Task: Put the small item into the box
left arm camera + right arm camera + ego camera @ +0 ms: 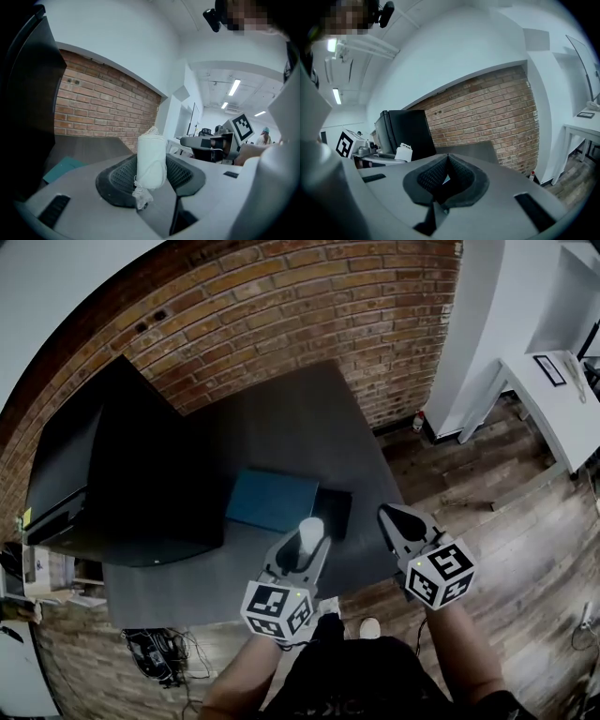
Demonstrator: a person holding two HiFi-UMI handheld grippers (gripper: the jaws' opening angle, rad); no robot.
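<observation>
White gauze-like roll [151, 159]: clamped upright between the fingers [117, 180] of the left gripper [302, 549], held above the desk [281, 423]; teal box [272, 500] just beyond those fingers; right gripper [396, 521] clenched on nothing; pick-up apparently done, placing into the box outstanding.

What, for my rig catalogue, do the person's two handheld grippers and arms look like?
The left claw and right claw are grey wedge-shaped shells with black textured pads. Each carries a white cube printed with black square markers. No sleeves cover the forearms.
</observation>
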